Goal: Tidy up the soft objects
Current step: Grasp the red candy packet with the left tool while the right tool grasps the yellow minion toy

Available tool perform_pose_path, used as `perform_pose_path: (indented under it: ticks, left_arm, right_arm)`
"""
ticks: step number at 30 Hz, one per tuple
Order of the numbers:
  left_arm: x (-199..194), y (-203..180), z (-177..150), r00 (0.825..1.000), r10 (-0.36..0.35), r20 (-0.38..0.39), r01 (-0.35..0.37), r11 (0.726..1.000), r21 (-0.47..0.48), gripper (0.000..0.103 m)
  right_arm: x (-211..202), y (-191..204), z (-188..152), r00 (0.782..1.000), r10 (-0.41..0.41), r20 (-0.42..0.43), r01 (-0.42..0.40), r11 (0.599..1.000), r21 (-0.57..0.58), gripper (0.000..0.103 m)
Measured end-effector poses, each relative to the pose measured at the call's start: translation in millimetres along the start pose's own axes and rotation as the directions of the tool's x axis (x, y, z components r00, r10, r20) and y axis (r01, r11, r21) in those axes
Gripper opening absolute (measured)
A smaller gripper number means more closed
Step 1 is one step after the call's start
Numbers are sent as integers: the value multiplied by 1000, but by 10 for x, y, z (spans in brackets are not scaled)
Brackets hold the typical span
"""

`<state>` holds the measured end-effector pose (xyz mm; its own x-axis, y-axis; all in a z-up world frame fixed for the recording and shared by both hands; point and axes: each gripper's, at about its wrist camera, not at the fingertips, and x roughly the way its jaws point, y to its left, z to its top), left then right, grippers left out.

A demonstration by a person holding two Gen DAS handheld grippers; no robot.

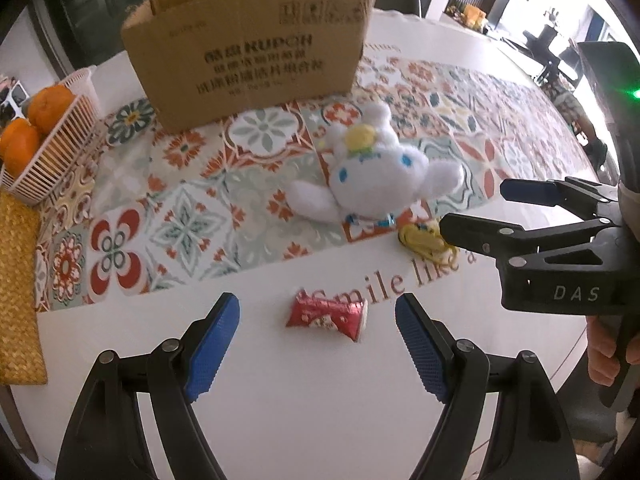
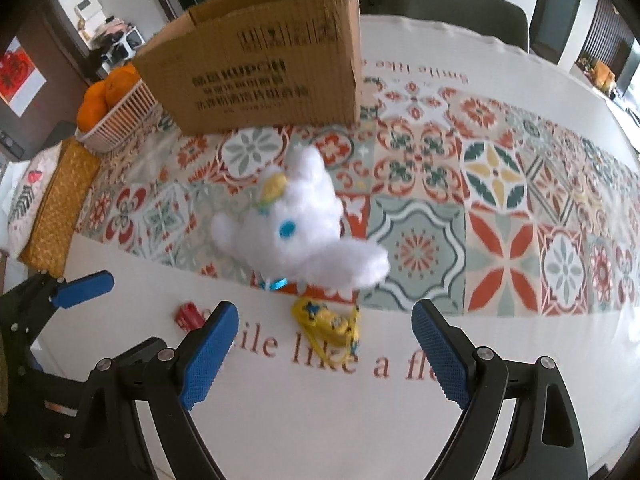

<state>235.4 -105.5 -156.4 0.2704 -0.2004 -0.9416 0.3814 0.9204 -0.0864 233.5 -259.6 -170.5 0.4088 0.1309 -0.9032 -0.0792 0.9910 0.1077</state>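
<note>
Plush (image 2: 296,224) — white, blue eyes, yellow tuft; both grippers (image 1: 318,344) (image 2: 324,352) wide apart, empty.

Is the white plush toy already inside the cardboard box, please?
No, the white plush toy lies on the patterned tablecloth in front of the cardboard box, outside it.

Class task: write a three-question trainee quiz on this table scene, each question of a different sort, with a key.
1. True or false: the white plush toy lies inside the cardboard box.
2. Which item lies straight ahead of the left tongs? A) red packet B) yellow pouch C) oranges
3. Fill in: the oranges sit in a ___.

Key: 1 false, it lies on the patterned cloth; 2 A; 3 basket.
</note>
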Motion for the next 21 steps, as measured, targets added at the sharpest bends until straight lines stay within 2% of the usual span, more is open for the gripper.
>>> perform_pose_path:
  ticks: [14, 21]
  left_arm:
    - [429, -45, -180, 996, -49, -68, 51, 998, 28, 80]
    - [582, -57, -173, 996, -32, -82, 35, 999, 27, 80]
  right_arm:
    - [341, -26, -305, 993, -39, -111, 35, 999, -42, 89]
    - [551, -76, -346, 987, -50, -152, 42, 998, -55, 88]
